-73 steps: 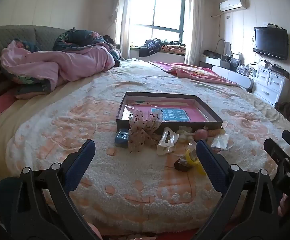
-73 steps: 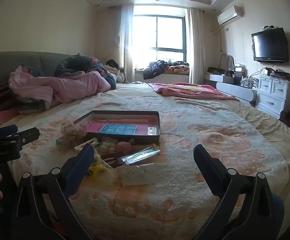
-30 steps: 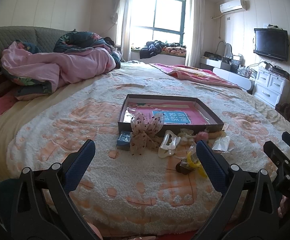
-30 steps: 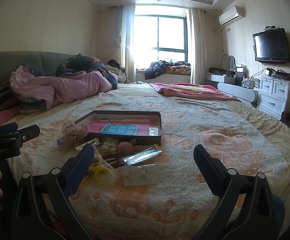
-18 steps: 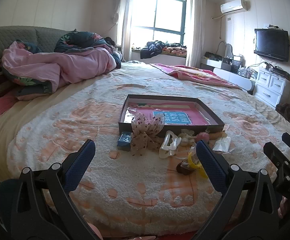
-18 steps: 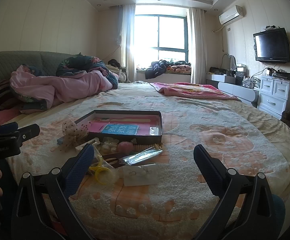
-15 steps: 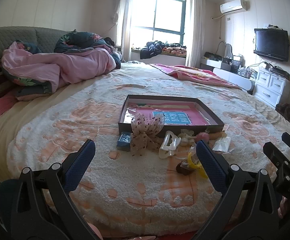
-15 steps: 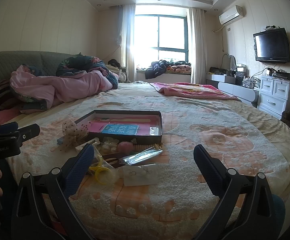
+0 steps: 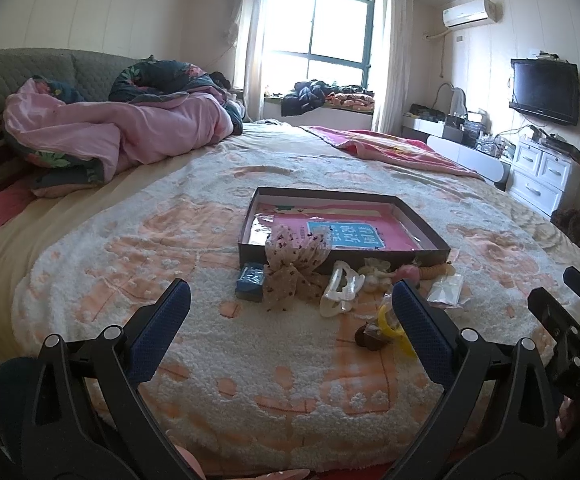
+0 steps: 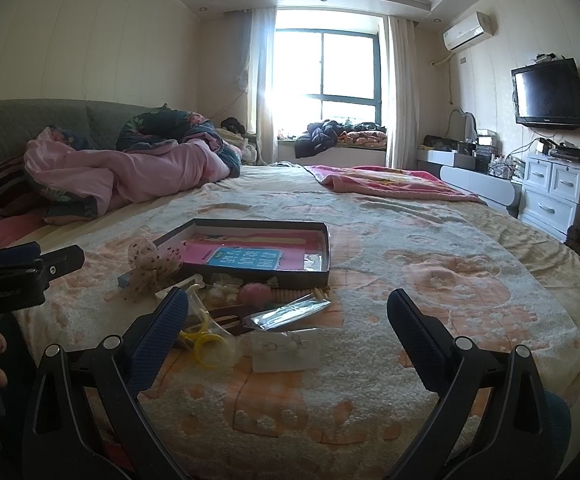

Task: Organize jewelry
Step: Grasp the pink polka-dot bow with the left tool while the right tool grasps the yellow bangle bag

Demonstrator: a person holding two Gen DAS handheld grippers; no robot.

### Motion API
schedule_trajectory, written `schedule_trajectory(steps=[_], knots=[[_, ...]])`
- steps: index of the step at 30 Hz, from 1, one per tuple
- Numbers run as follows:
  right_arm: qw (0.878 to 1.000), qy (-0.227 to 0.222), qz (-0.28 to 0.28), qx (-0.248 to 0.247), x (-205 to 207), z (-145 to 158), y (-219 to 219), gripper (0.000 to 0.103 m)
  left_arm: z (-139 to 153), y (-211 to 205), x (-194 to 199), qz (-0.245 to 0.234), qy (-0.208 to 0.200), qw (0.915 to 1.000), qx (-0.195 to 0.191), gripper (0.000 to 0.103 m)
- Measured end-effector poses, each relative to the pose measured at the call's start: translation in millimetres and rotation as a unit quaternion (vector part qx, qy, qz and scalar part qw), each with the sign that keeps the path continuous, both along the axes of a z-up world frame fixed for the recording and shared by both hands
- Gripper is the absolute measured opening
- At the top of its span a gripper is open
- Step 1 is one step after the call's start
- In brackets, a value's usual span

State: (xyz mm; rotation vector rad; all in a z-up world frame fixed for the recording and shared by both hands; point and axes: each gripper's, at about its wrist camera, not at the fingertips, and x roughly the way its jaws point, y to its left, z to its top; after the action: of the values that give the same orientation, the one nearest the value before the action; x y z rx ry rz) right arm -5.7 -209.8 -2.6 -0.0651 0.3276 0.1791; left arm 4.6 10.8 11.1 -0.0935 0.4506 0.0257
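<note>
A shallow dark box (image 9: 426, 229) with a pink and blue lining lies on the bed; it also shows in the right wrist view (image 10: 325, 250). In front of it lie a dotted fabric bow (image 9: 294, 264), a small blue box (image 9: 251, 276), a clear hair claw (image 9: 340, 288), a yellow ring (image 9: 390, 322), a pink pompom (image 10: 254, 293), a clear packet (image 10: 290, 312) and an earring card (image 10: 283, 350). My left gripper (image 9: 290, 316) is open and empty, short of the pile. My right gripper (image 10: 287, 316) is open and empty above the near items.
The bedspread (image 9: 209, 320) is white and orange and fluffy. A pink quilt heap (image 9: 121, 132) lies at the back left, a pink blanket (image 9: 390, 150) at the back right. White drawers (image 9: 542, 176) and a wall television (image 9: 544, 90) stand to the right.
Both grippers have drawn slightly back and up from the pile over the last seconds; in the last half second nothing has visibly moved. Both stay open.
</note>
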Motion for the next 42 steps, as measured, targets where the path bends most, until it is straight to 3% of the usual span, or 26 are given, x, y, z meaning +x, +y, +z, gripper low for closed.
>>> schedule_trajectory(steps=[12, 21, 36, 37, 39, 42], knots=[[0.996, 0.029, 0.078, -0.033, 9, -4, 25, 0.097, -6, 24, 7, 0.028, 0.006, 0.9995, -0.011, 0.093], [0.984, 0.056, 0.15, -0.079, 21, -15, 60, 0.097, -22, 44, 30, 0.038, 0.042, 0.9983, -0.015, 0.093], [0.965, 0.116, 0.201, -0.123, 68, -46, 89, 0.095, -31, 46, 87, -0.009, 0.07, 0.9975, 0.002, 0.093], [0.964, 0.12, 0.203, -0.126, 70, -48, 90, 0.095, -32, 45, 91, -0.012, 0.073, 0.9972, 0.005, 0.092], [0.961, 0.126, 0.205, -0.139, 76, -54, 91, 0.084, -34, 44, 102, -0.024, 0.082, 0.9963, 0.002, 0.091], [0.958, 0.137, 0.206, -0.147, 81, -61, 92, 0.075, -38, 41, 116, -0.038, 0.099, 0.9944, 0.001, 0.08]])
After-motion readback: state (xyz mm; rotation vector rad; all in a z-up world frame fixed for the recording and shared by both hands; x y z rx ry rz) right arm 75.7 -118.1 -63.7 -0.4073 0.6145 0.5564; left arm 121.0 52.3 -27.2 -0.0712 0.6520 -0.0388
